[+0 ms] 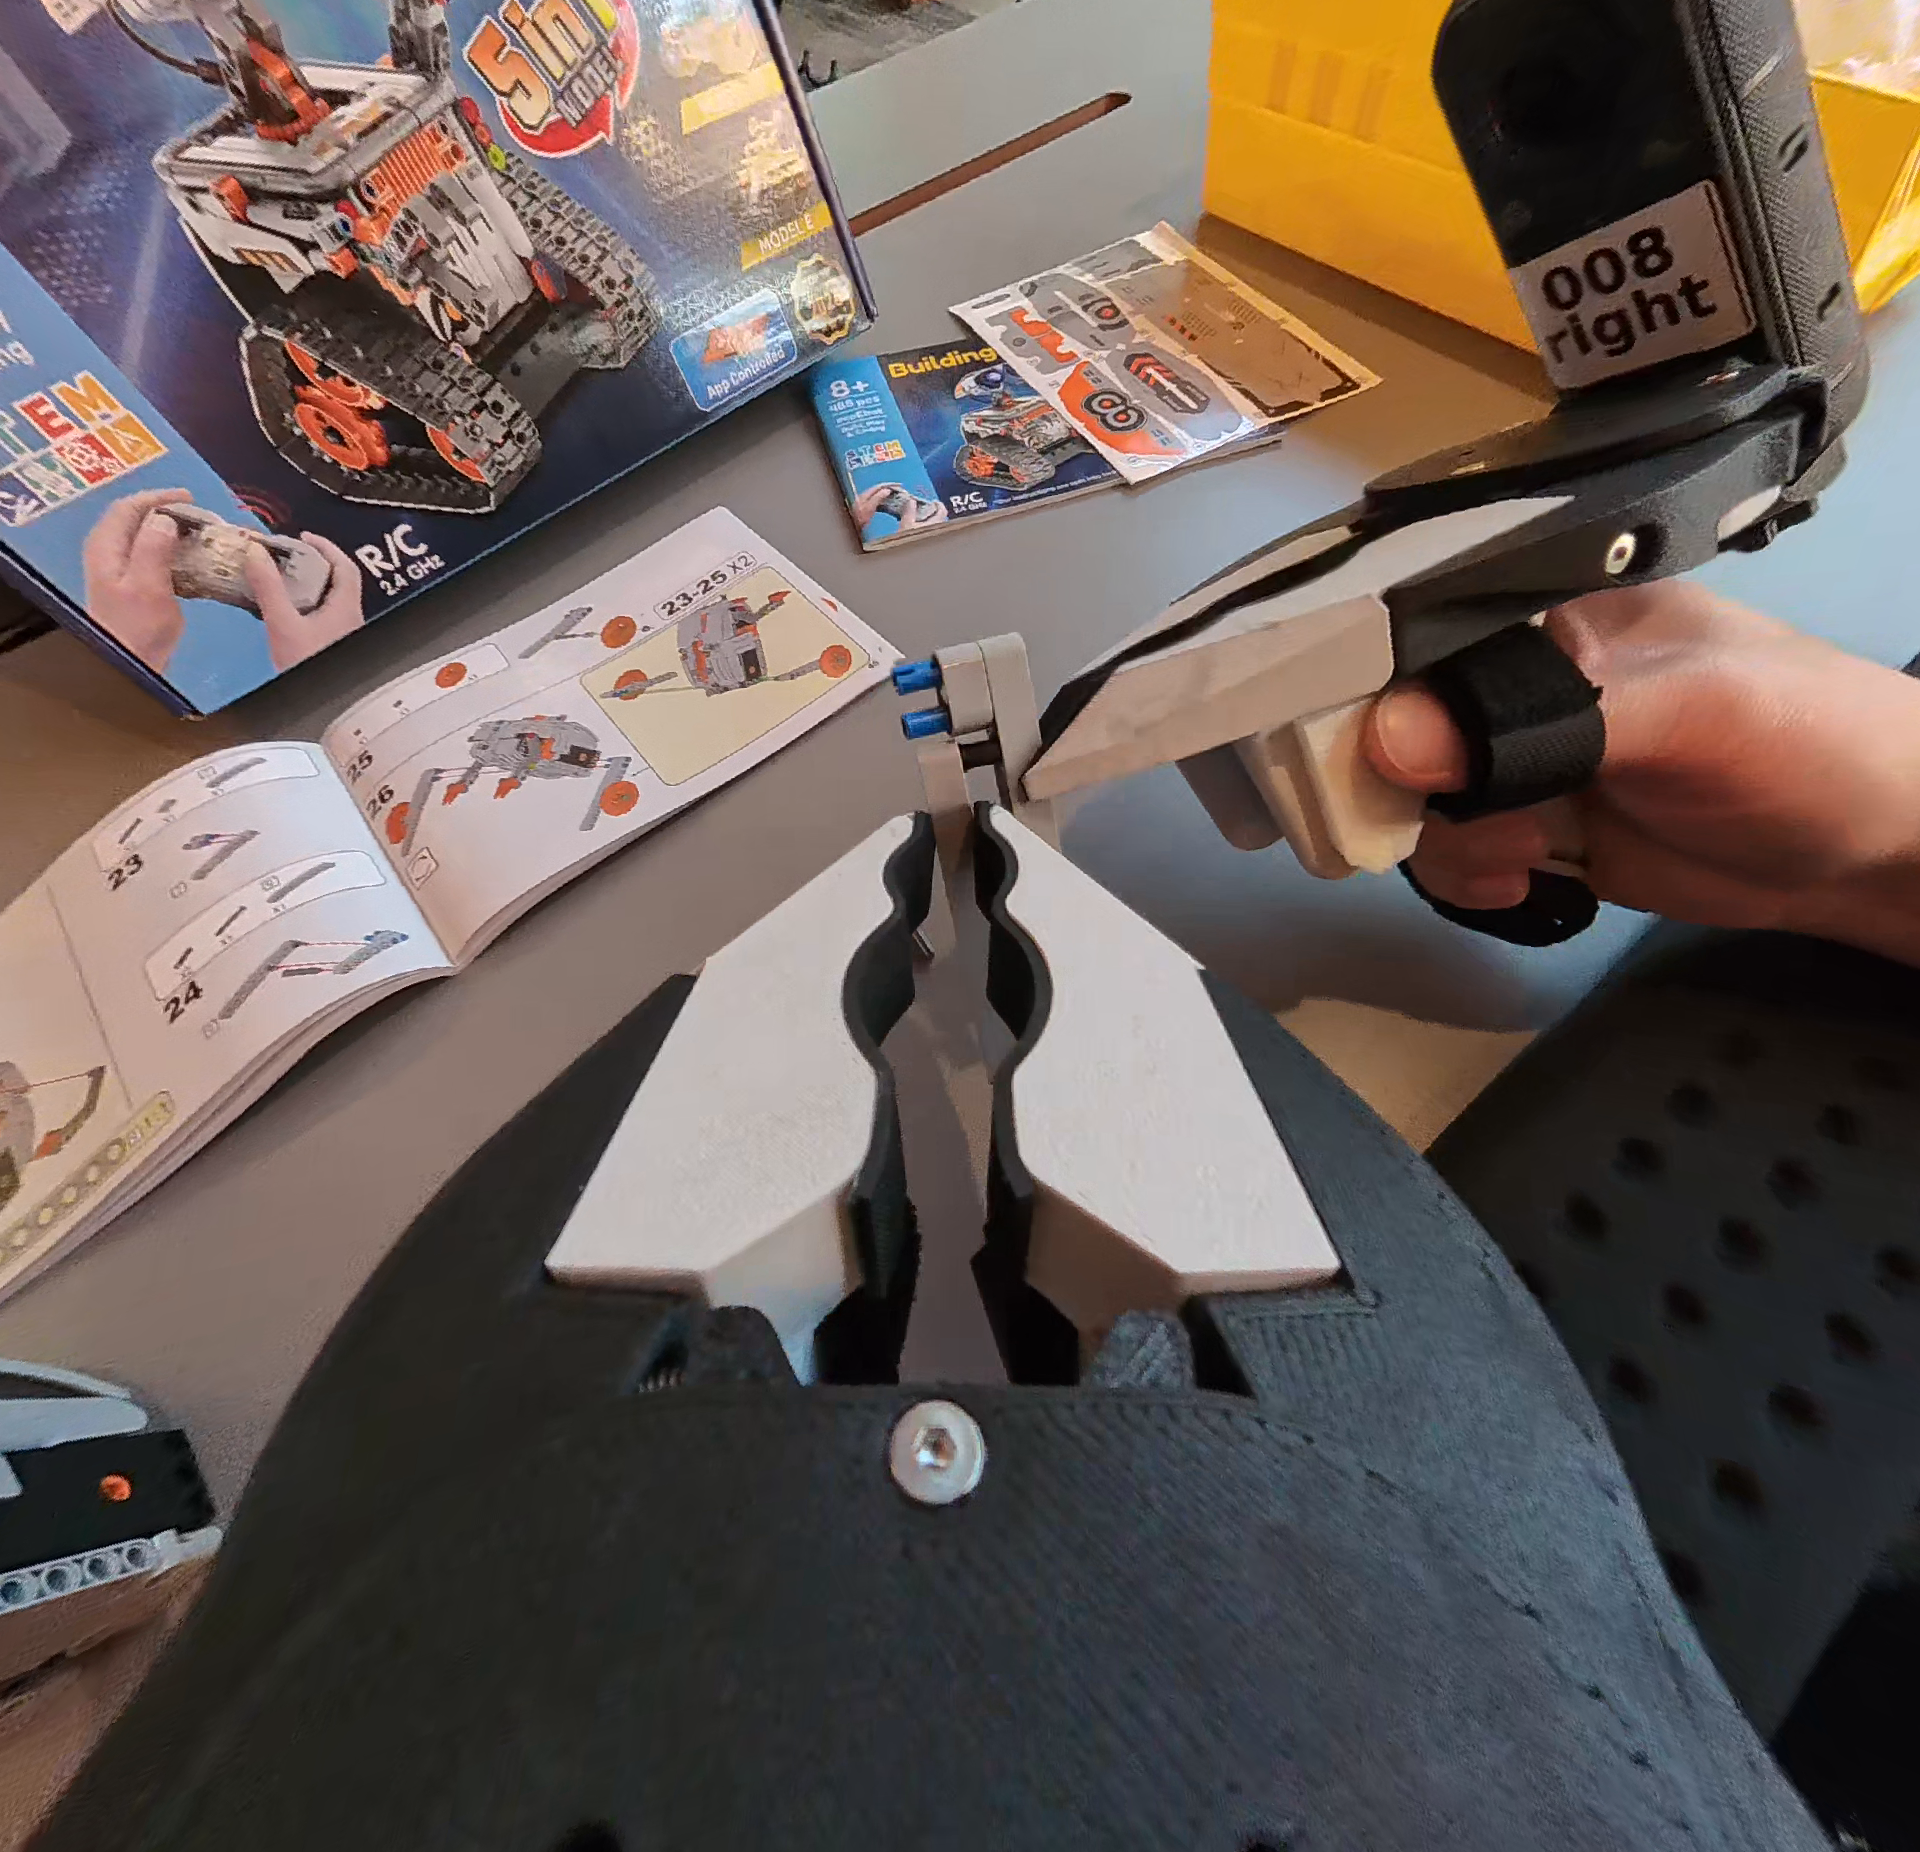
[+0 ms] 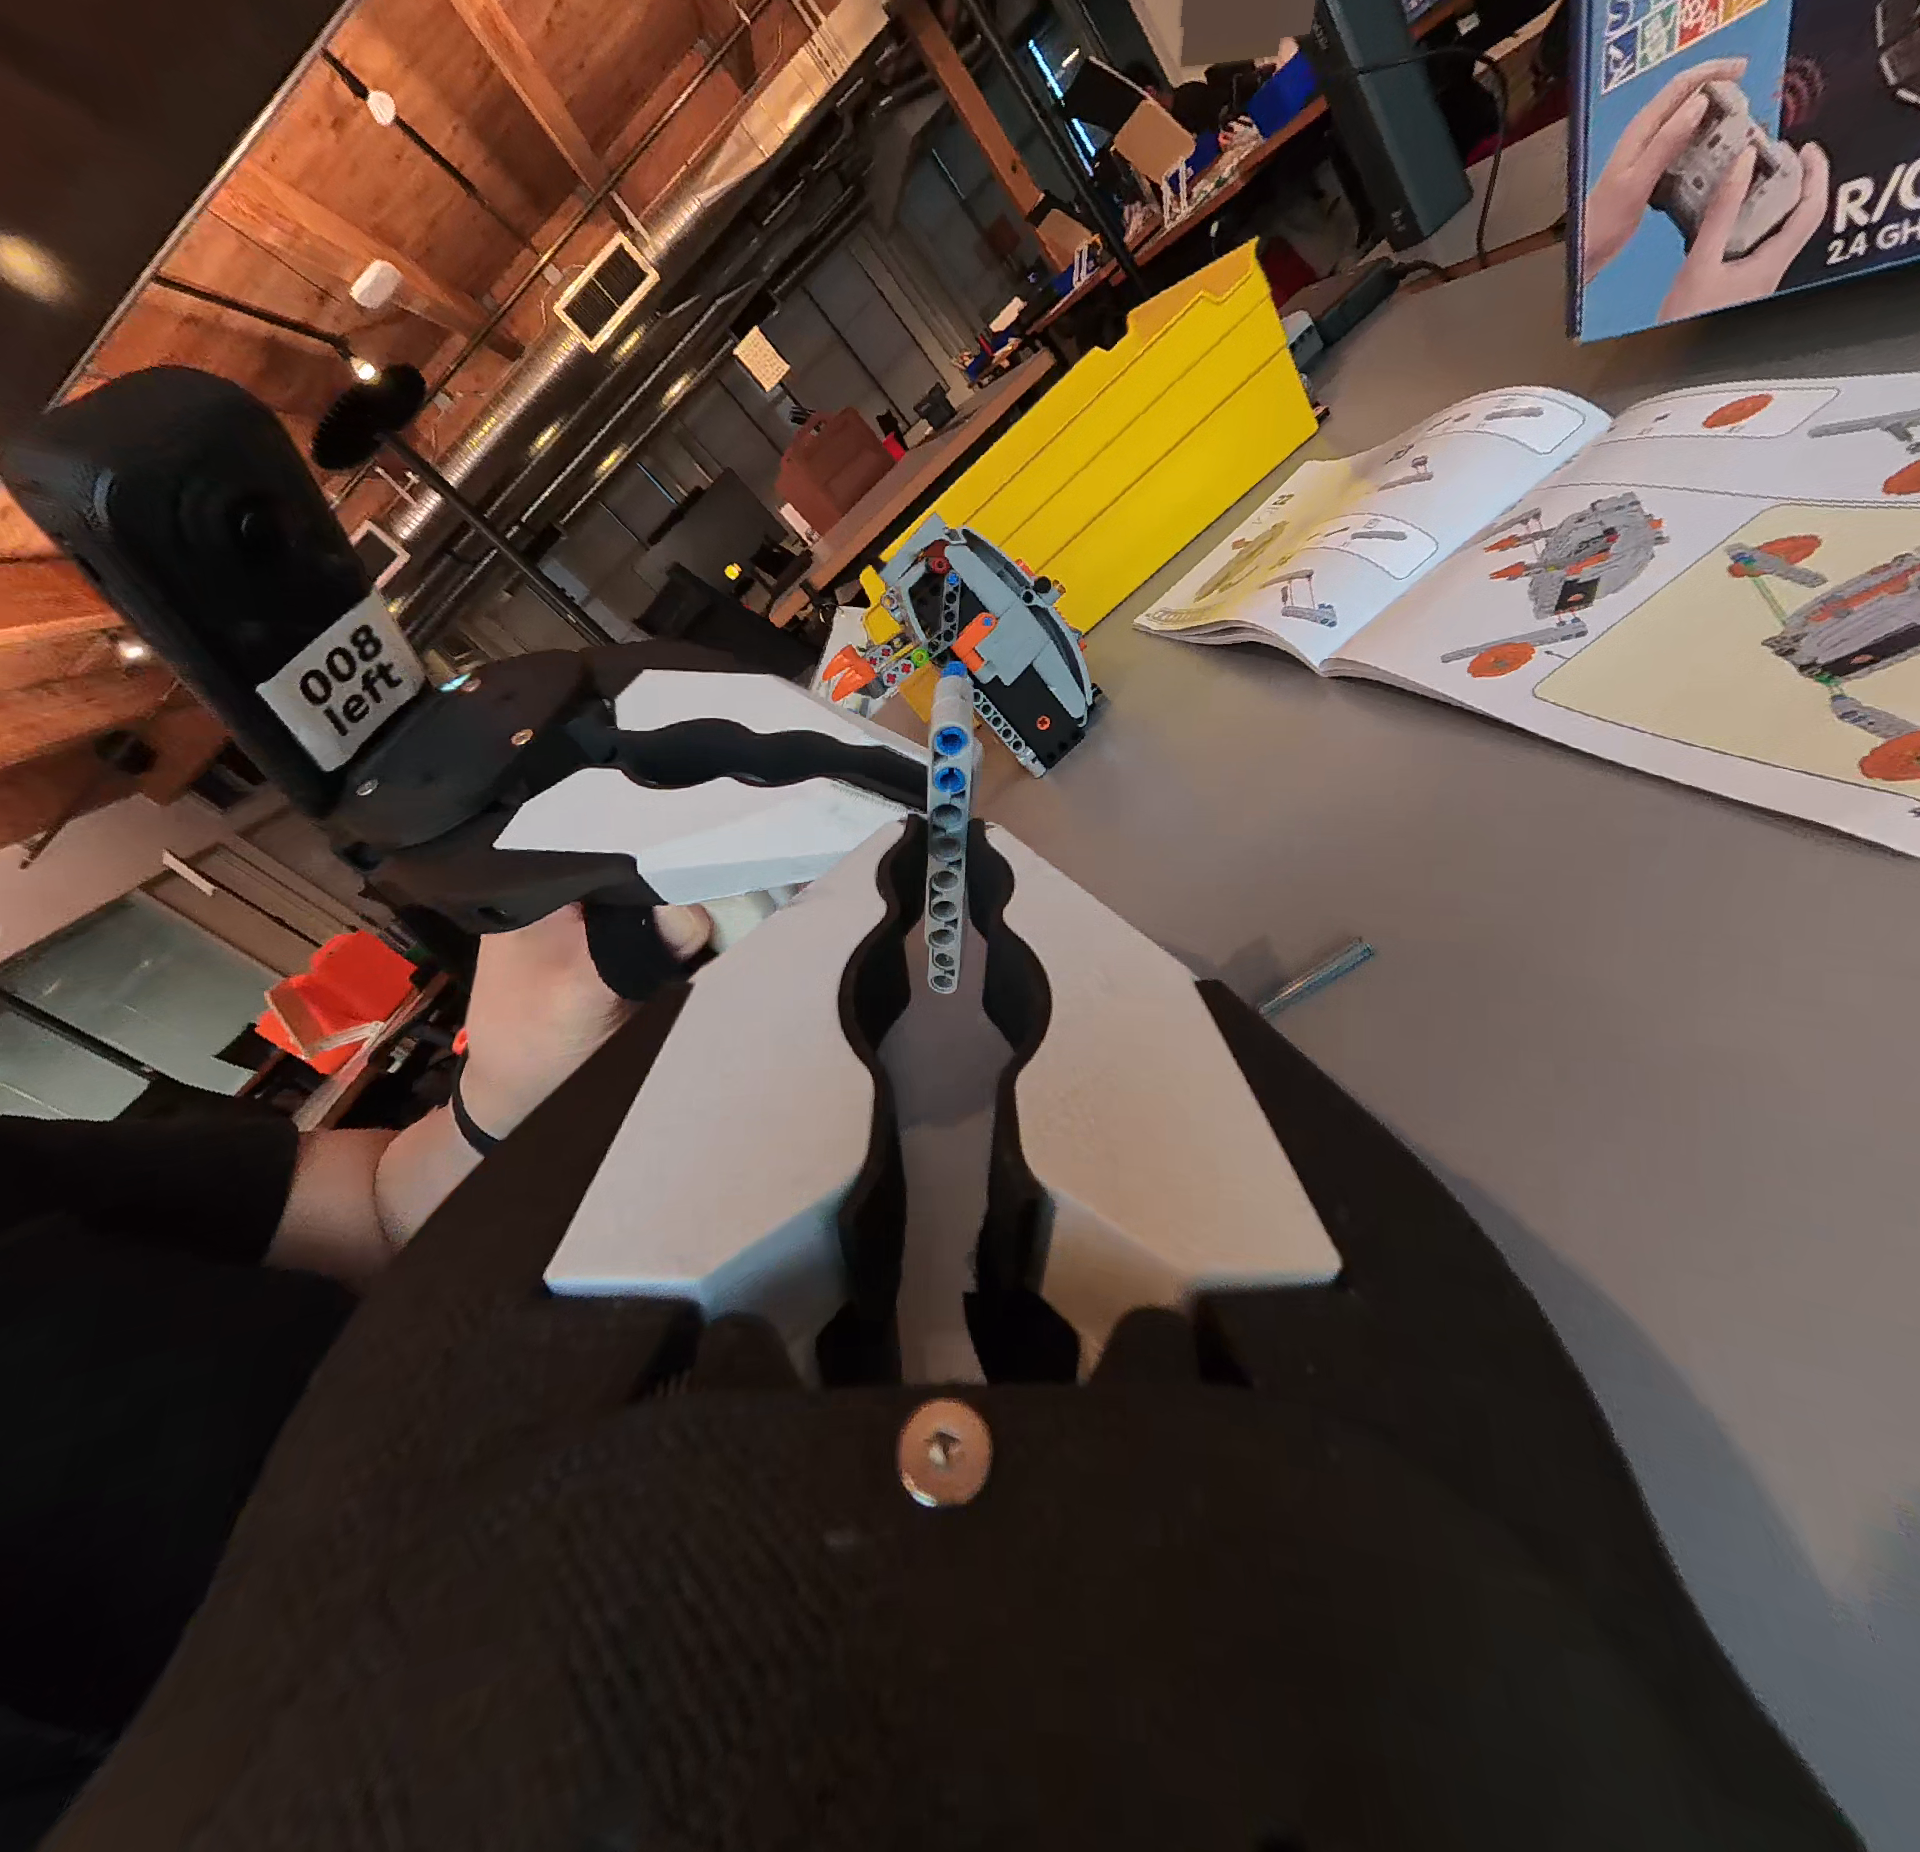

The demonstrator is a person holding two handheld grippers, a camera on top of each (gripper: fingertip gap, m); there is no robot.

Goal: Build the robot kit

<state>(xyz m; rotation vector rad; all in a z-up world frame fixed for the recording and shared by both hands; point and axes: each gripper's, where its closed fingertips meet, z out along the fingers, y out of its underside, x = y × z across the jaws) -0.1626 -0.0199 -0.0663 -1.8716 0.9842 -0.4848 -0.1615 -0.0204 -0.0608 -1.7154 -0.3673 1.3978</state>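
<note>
A small grey beam assembly [image 1: 982, 690] with two blue pins [image 1: 914, 701] on its left side is held upright above the grey table [image 1: 1039, 576]. My left gripper [image 1: 948, 831] is shut on its lower end. My right gripper [image 1: 1029, 779] comes in from the right and pinches its side. In the right wrist view my right gripper [image 2: 943, 841] is shut on a long grey holed beam [image 2: 943, 898] with blue pins at the top. The left gripper [image 2: 894, 784] meets it from the left.
An open instruction booklet [image 1: 416, 815] lies left, with the toy kit box [image 1: 364, 244] behind it. A small booklet [image 1: 935, 452], a sticker sheet [image 1: 1164, 337] and a yellow bin [image 1: 1351, 140] lie beyond. A partly built model [image 2: 987, 649] and a metal rod [image 2: 1314, 976] are on the table. Less than 4 cm separates the two grippers' tips. From the left gripper's tips to the partly built model [image 2: 987, 649] is close to 20 cm.
</note>
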